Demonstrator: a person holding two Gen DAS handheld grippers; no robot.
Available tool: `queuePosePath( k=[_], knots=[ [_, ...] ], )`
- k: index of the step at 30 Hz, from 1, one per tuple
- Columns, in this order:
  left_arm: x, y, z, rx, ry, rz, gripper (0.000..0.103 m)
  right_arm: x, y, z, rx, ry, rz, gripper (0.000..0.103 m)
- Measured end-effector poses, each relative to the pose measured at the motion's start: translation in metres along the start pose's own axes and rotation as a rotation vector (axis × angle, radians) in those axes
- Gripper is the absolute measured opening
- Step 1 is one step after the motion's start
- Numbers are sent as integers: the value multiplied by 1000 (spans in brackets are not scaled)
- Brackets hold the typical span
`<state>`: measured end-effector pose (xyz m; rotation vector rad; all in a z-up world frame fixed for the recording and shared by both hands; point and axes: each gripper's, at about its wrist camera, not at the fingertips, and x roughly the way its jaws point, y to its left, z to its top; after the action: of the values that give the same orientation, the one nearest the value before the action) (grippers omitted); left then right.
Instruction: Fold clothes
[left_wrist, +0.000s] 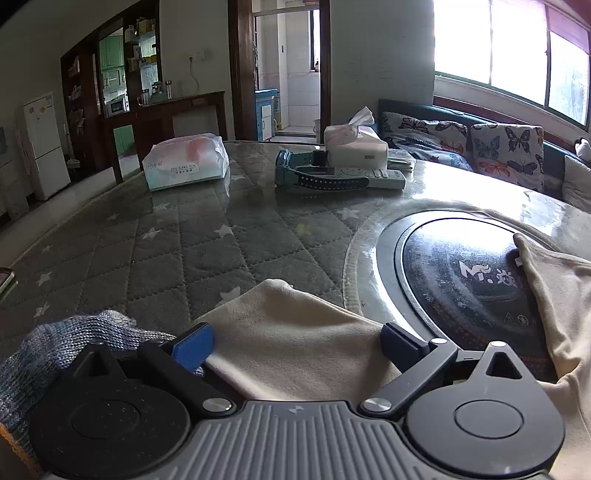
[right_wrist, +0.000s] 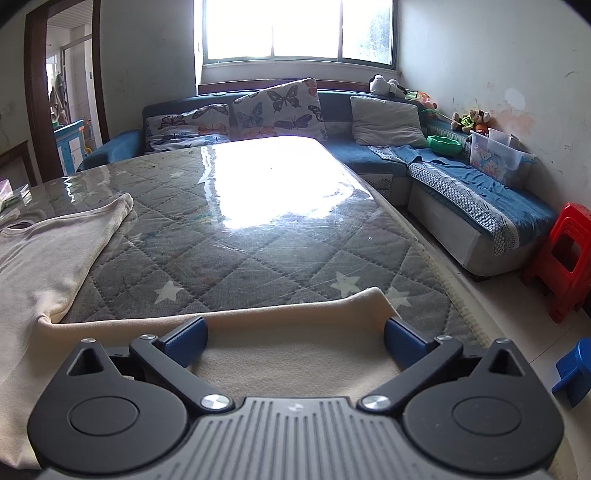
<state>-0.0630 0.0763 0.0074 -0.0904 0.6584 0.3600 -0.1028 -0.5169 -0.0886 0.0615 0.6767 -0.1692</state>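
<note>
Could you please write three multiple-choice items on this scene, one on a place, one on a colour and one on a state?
1. Where does the tissue box stand?
A. on the table's far side
B. on the sofa
C. on the floor

2. What colour is the stool by the sofa?
A. green
B. red
C. white

3. How does the right gripper stand?
A. shut on the garment
B. shut on nothing
C. open over the cream garment

Key: 1 A, it sits beside the remote on the far tabletop; 2 B, its plastic is bright red; 3 C, its blue fingertips stand wide apart with cloth between.
</note>
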Motion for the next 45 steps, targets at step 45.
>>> queuePosePath(
  k=[45],
  knots=[
    [-102,-30,-55,249,-116,-138,103,0,1,0,3,1,2,103]
  ],
)
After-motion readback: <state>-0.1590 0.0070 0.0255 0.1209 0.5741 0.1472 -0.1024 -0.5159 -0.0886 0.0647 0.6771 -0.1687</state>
